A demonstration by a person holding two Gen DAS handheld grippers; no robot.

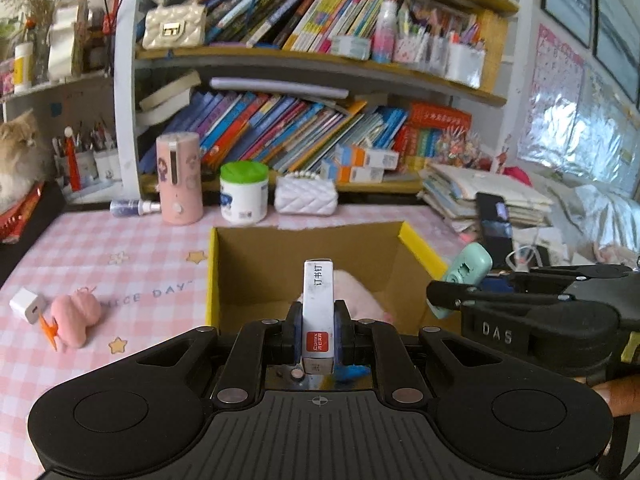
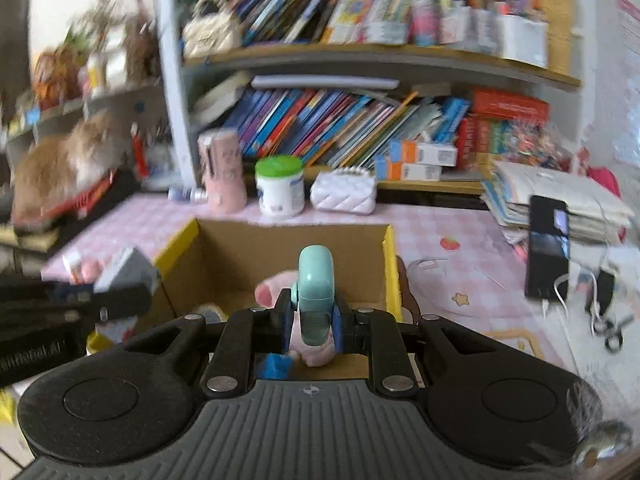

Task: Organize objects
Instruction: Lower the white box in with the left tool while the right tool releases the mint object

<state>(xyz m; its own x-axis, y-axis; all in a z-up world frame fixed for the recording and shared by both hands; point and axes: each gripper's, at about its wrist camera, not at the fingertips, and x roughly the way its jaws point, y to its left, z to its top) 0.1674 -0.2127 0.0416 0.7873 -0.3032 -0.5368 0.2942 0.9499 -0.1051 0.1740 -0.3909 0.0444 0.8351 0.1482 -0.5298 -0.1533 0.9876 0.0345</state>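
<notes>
On the pink desk, the box lies just ahead of both grippers: left gripper clamps a staple box upright, right gripper a mint stapler.

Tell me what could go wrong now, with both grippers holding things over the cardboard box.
The left gripper pinches only the staple box's lower end, so it may tip. The right gripper with the mint stapler hangs close beside it over the cardboard box; they might collide. Either item would probably drop onto the pink plush inside.
</notes>
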